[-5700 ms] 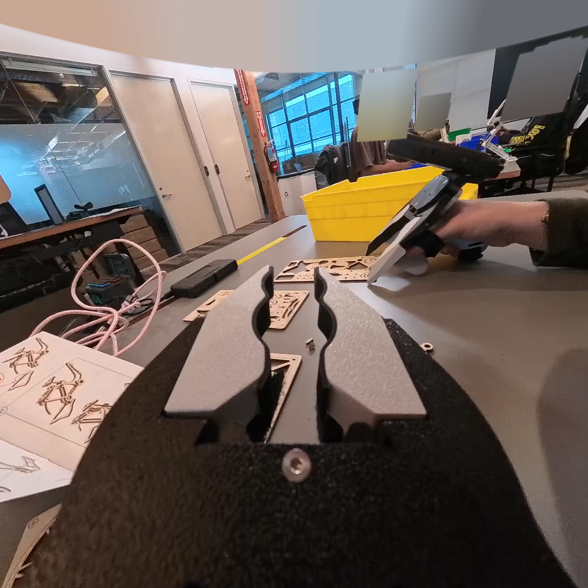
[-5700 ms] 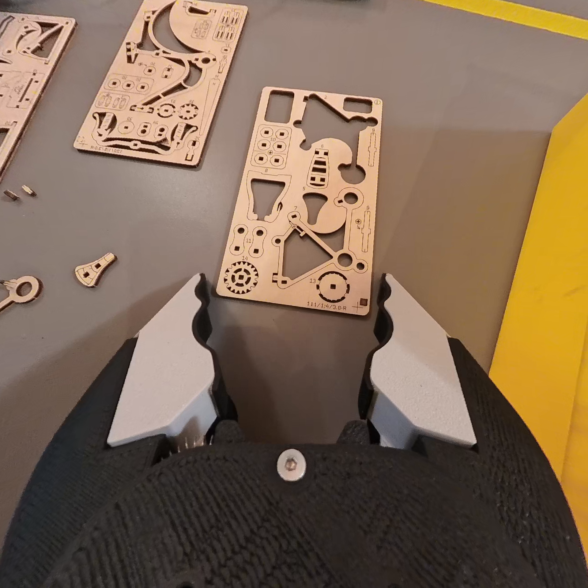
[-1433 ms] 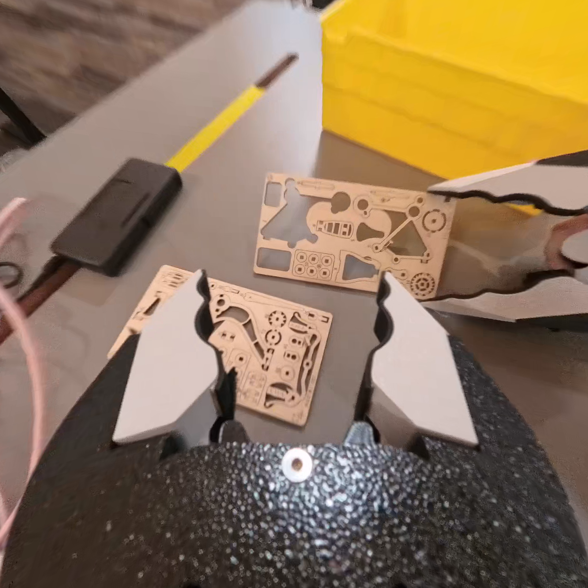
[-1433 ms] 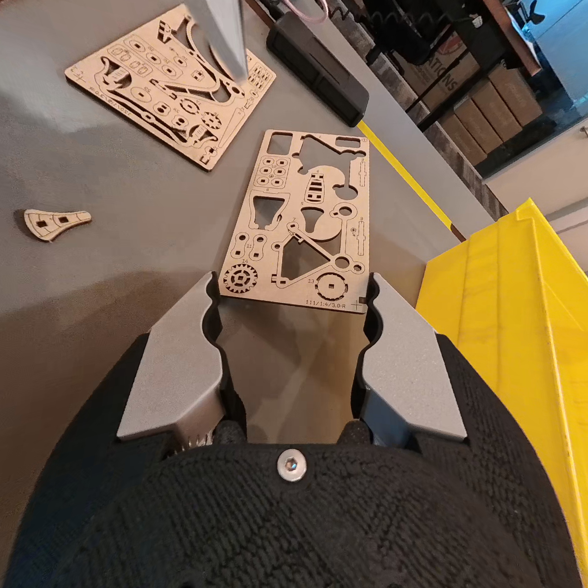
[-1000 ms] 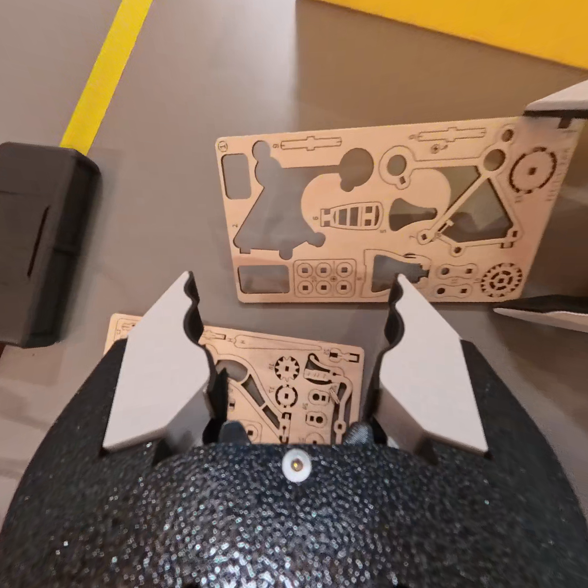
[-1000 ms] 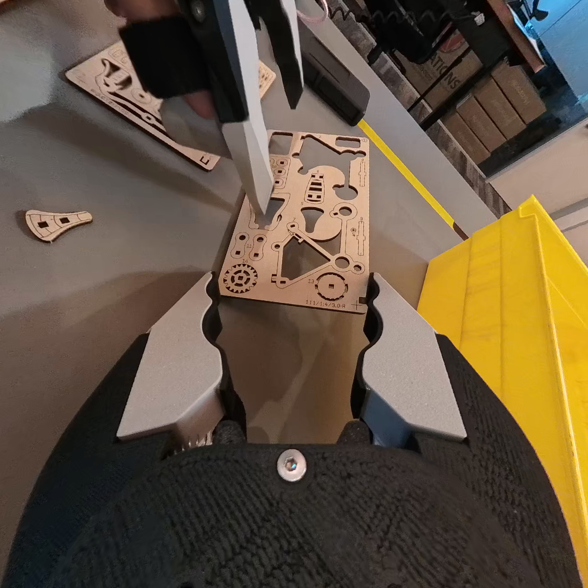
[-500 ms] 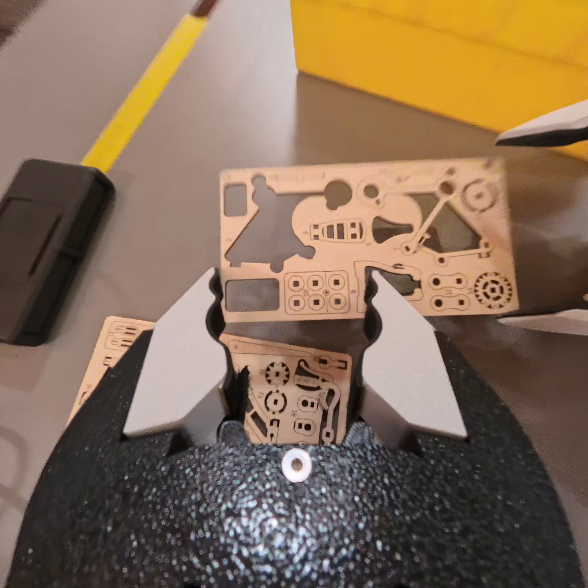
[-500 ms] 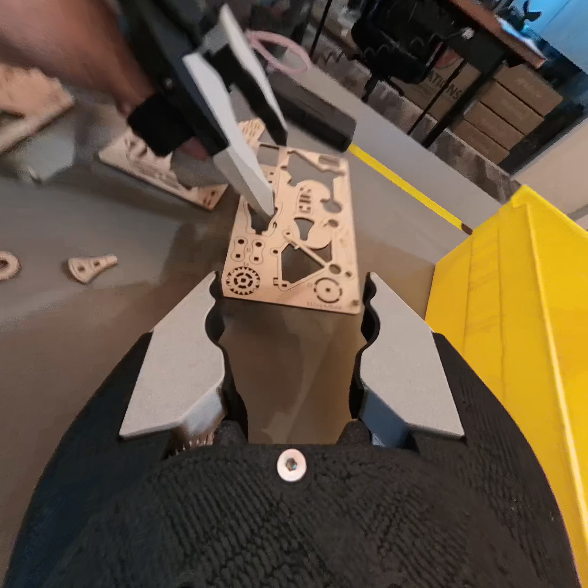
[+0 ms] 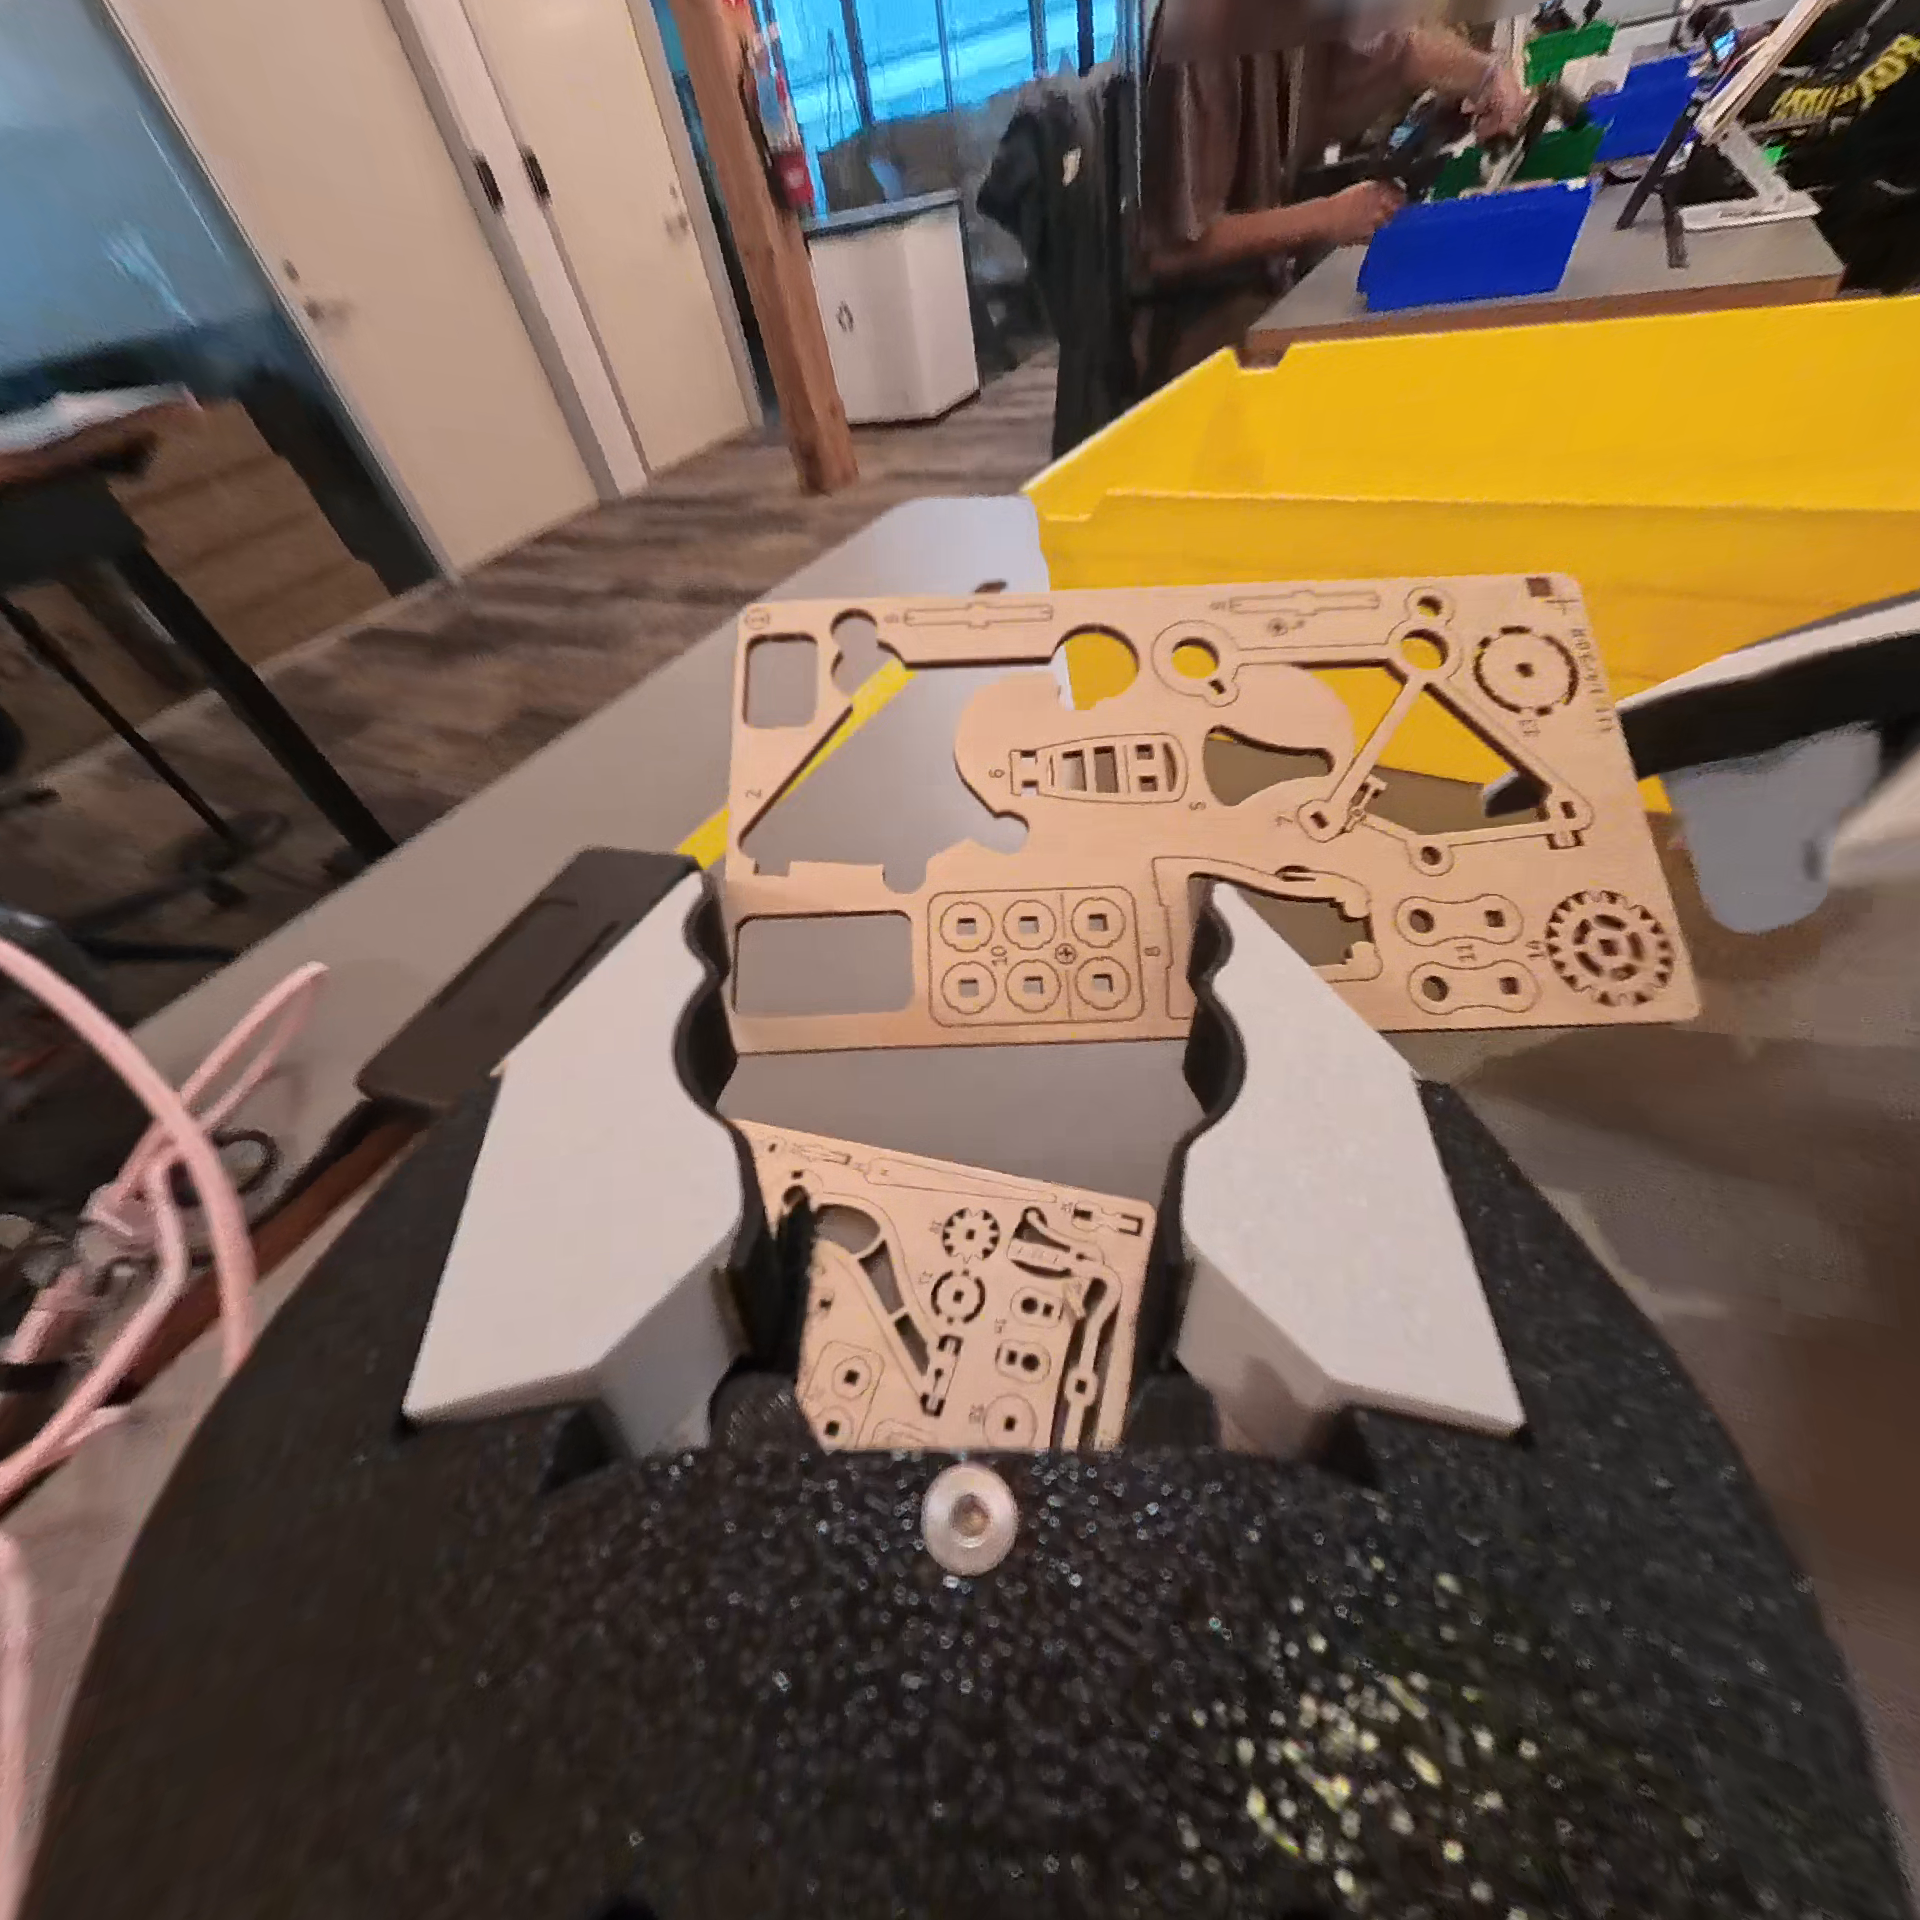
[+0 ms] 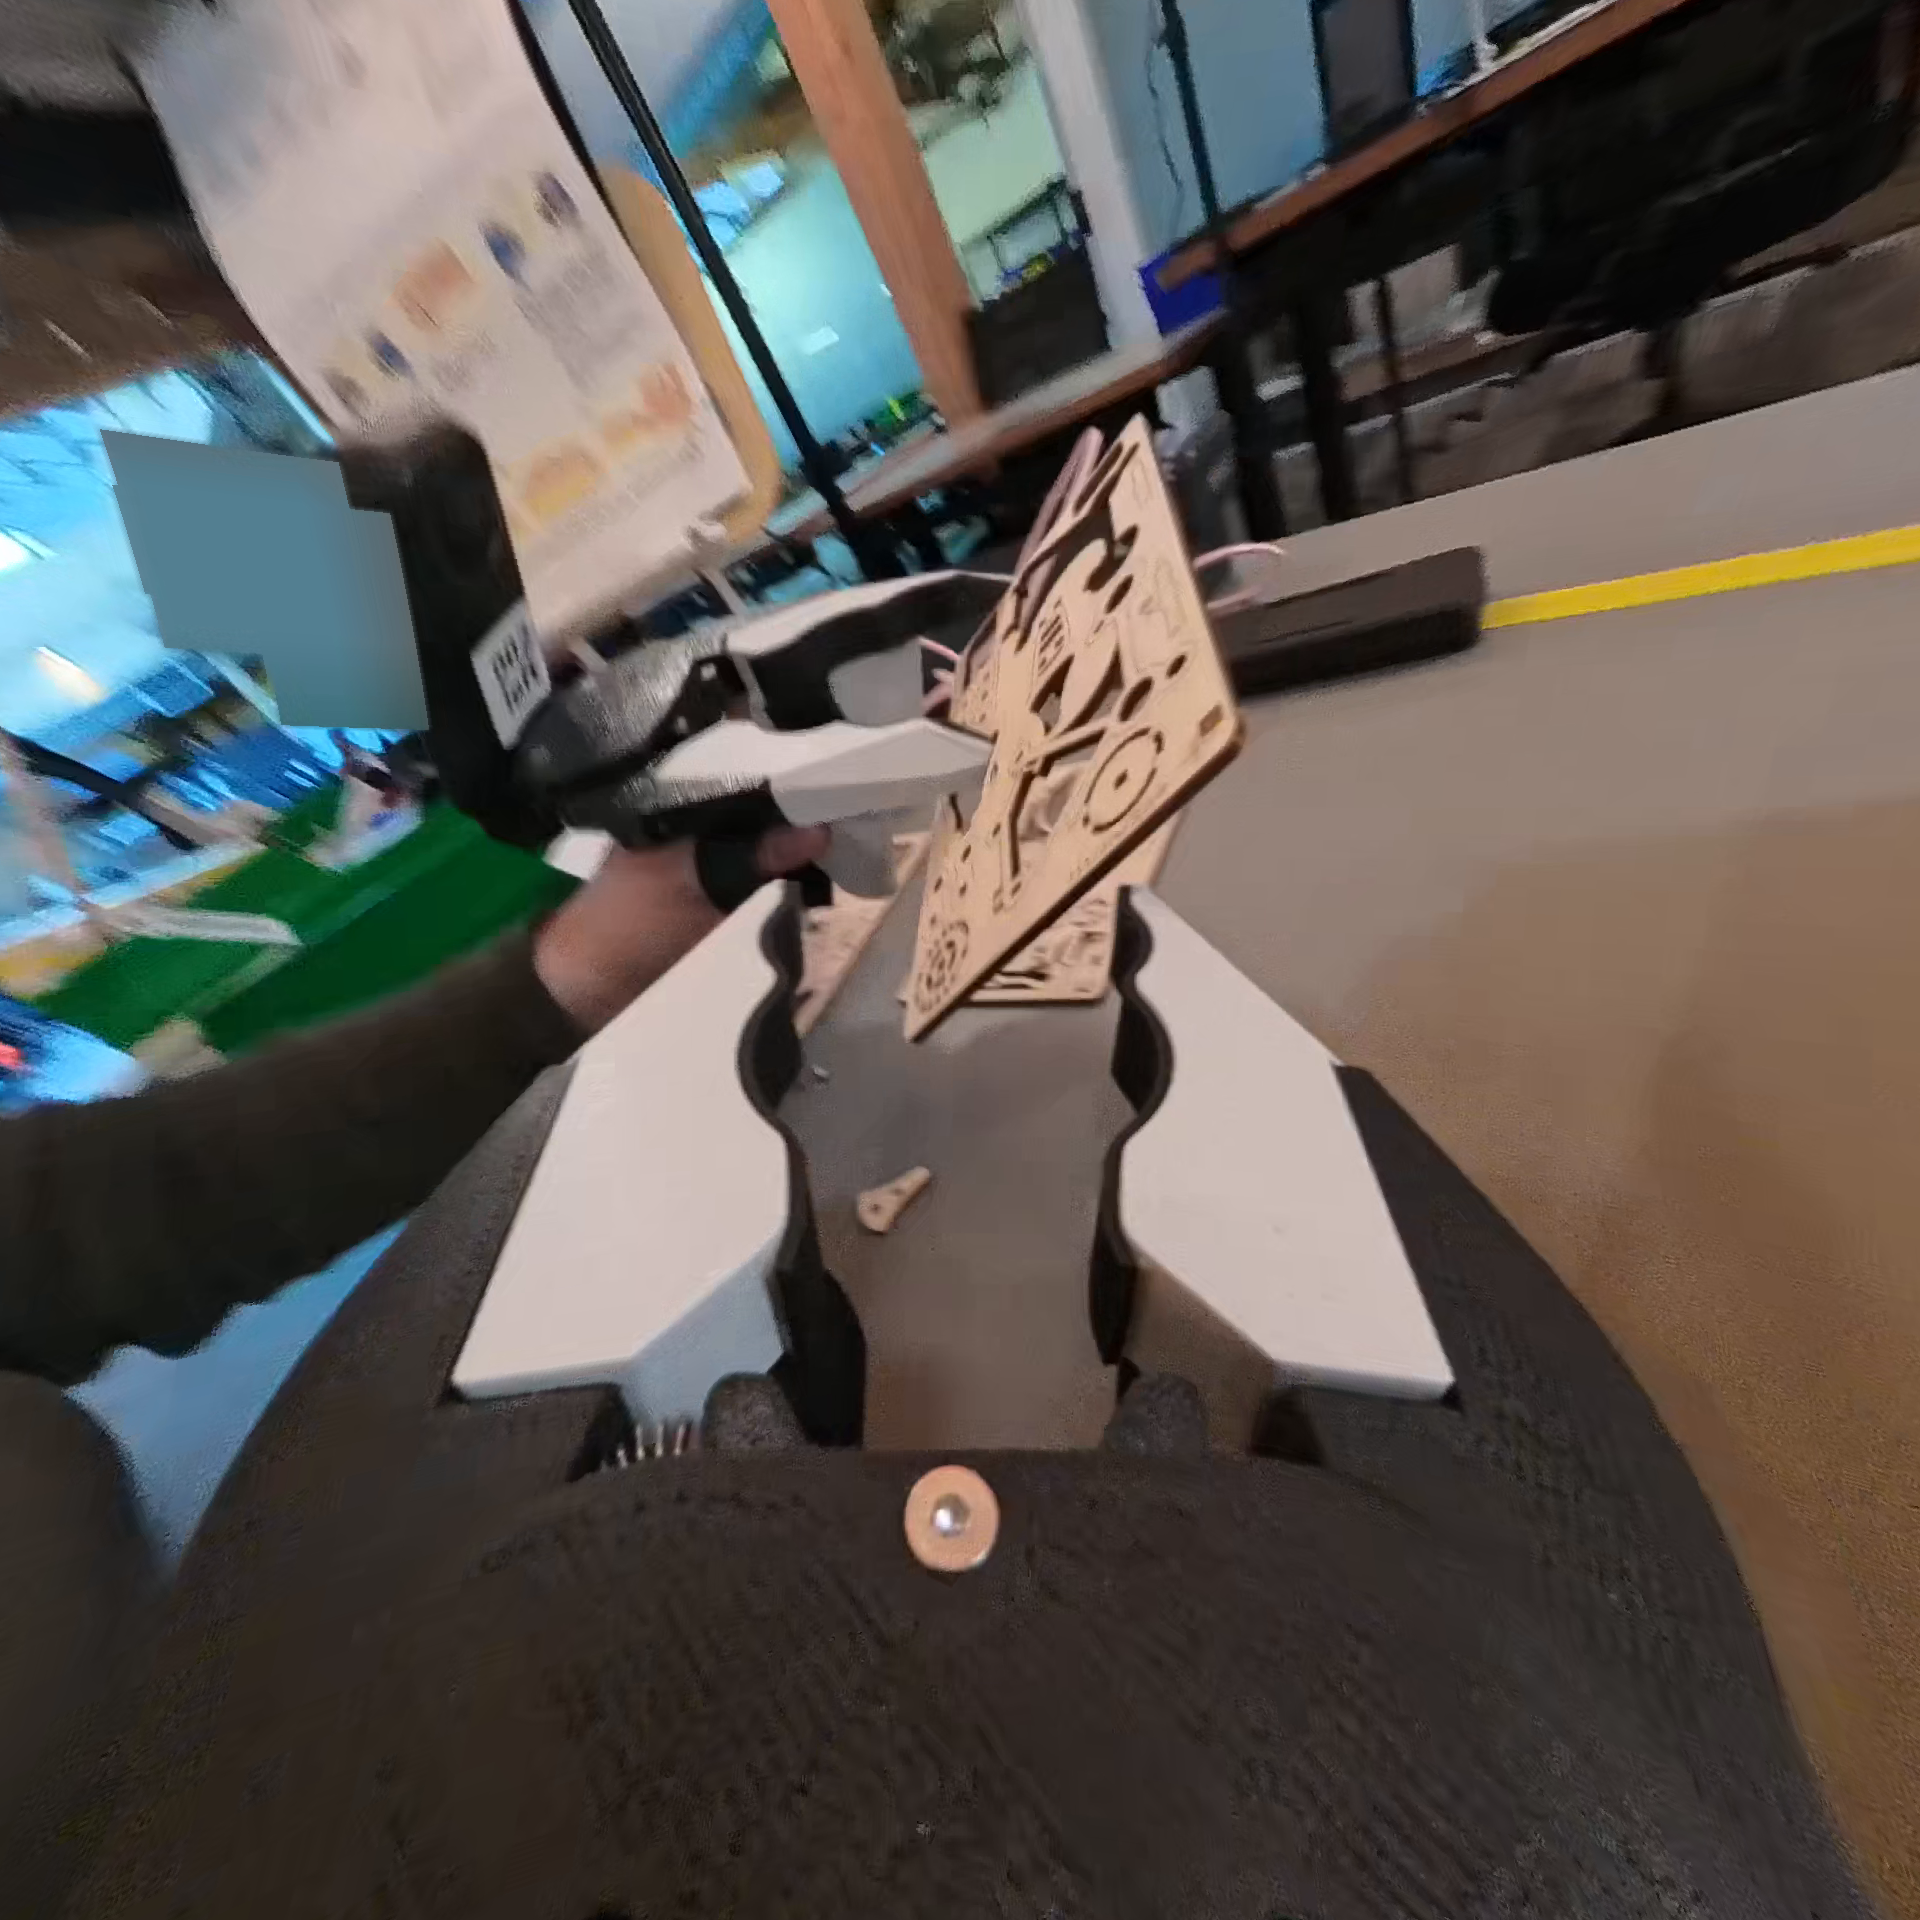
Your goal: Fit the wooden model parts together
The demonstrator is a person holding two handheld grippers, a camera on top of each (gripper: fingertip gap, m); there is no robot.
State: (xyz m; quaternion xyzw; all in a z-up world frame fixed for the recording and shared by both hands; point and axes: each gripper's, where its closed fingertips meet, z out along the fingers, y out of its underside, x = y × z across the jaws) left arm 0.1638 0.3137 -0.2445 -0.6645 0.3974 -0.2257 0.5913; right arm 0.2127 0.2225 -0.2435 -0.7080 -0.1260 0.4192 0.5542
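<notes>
Sheet (image 9: 1029, 951) of wooden parts is up off the table (image 10: 1558, 935), tilted, in front of a yellow bin (image 9: 1455, 436). Left gripper (image 9: 961, 914) holds it half-spread, one finger at its left edge, the other in a cut-out. Right gripper (image 10: 951, 925) gapes empty near its far end. Second sheet (image 9: 966, 1288) and a loose part (image 10: 894, 1197) lie flat
</notes>
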